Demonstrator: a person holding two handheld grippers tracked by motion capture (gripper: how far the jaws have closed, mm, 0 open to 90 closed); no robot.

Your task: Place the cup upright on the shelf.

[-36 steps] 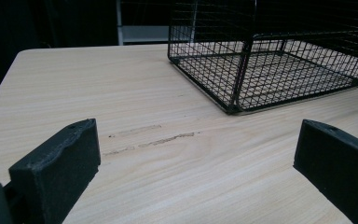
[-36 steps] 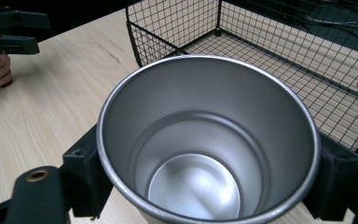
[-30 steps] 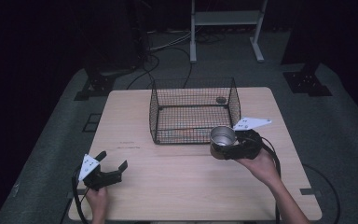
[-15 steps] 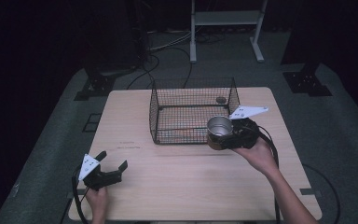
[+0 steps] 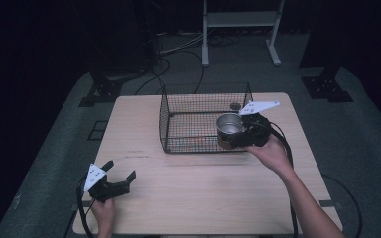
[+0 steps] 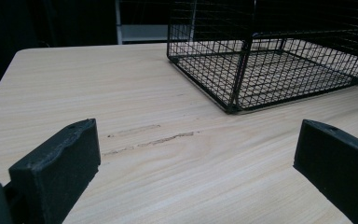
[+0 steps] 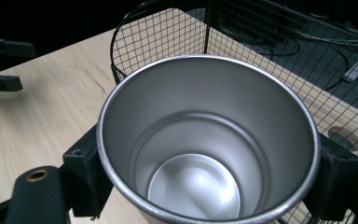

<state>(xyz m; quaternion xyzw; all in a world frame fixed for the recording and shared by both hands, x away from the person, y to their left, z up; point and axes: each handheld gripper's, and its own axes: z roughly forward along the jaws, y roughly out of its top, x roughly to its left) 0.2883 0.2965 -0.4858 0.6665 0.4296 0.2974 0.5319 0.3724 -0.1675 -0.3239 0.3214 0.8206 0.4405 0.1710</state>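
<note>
A shiny empty metal cup point(image 5: 229, 128) point(image 7: 205, 154) is held upright in my right gripper point(image 5: 234, 135) point(image 7: 209, 189), whose black jaws press on its two sides. It hangs above the front right corner of the black wire basket point(image 5: 164, 119) point(image 7: 168, 37). My left gripper point(image 5: 121, 168) point(image 6: 196, 177) rests low over the table's front left part. Its jaws stand wide open with nothing between them, pointing toward the basket point(image 6: 270, 70).
The light wooden table point(image 5: 203, 188) has bare room in front of the basket. A small dark round thing point(image 5: 235, 105) lies at the basket's far right corner. Cables and a white stand point(image 5: 238, 20) are on the floor beyond the table.
My right gripper has lifted the cup and carried it up and away from the person, from beside the basket's front right side to over its front right corner. The left gripper has stayed still.
</note>
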